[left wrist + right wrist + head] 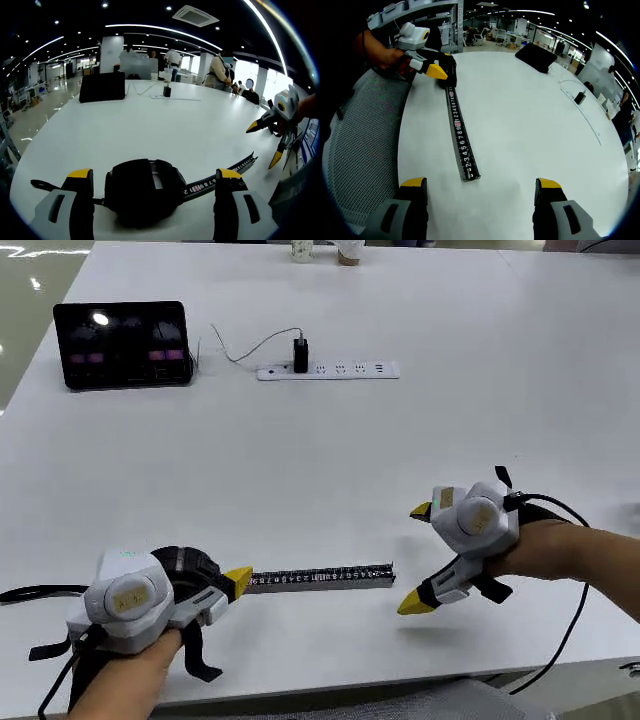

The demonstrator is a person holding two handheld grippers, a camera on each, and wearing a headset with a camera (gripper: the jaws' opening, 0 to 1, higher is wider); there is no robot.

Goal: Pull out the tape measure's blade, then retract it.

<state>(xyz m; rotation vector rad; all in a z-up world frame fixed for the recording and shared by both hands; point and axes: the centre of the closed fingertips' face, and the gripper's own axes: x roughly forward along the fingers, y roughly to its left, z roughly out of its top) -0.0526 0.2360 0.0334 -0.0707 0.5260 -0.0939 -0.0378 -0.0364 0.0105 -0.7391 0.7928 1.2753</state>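
L gripper (154,174): jaws spread, tape measure case (142,187) sits btwn them w/ a gap each side. Its blade (320,578) is out of the case, flat on the white table (420,440), running toward R gripper (418,558). R jaws spread wide, holding nothing, just past blade's end opposite the case, not touching. Tablet (123,343) & power strip (328,370) lie well beyond the case.

Tape measure (187,566) sits at the near edge of the counter (330,460), left side, between the jaws of the left hand-held gripper (154,174). Its blade (320,578) runs right along that edge and stops just short of the right hand-held gripper (416,558). Tablet (122,343) is at the far left, with the power strip (328,370) to its right.
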